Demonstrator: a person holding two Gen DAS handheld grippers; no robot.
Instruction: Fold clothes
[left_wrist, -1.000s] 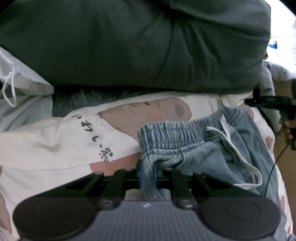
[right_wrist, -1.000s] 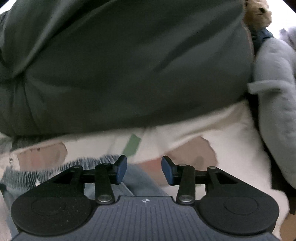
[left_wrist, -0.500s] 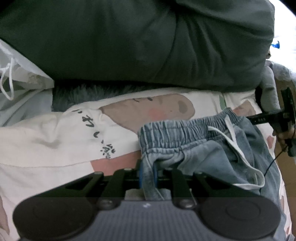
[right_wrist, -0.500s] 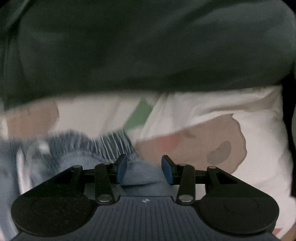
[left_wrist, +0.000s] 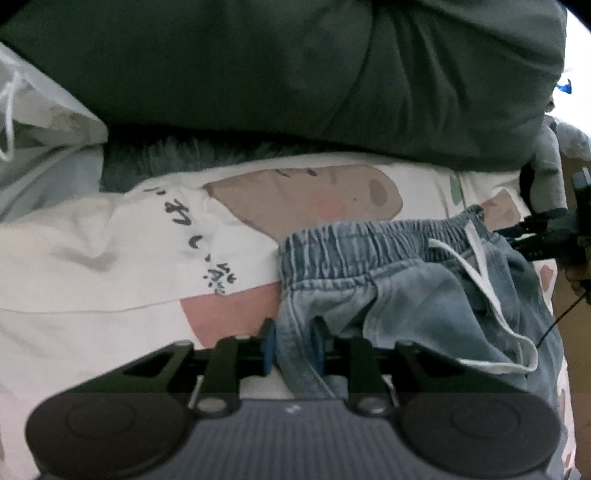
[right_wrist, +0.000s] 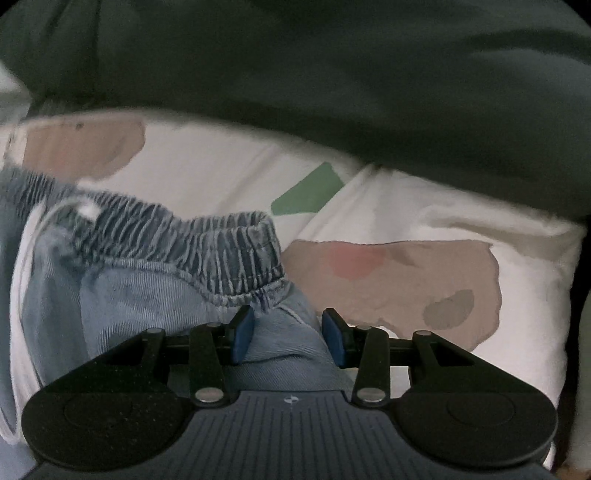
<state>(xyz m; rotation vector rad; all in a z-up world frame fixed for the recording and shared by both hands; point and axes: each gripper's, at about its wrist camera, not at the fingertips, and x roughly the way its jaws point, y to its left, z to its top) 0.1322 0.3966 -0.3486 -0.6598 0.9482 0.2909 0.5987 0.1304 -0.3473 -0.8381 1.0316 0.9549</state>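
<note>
Here your left tool had just been opening, its blue pads parted slightly with a fold of the denim shorts still hanging between them, probably so that corner could settle. The shorts lay on the printed cream bedcover, waistband toward the dark green duvet. Your right tool stood about half open, straddling a ridge of denim below the waistband without pressing it, seemingly lined up to take the opposite side.
</note>
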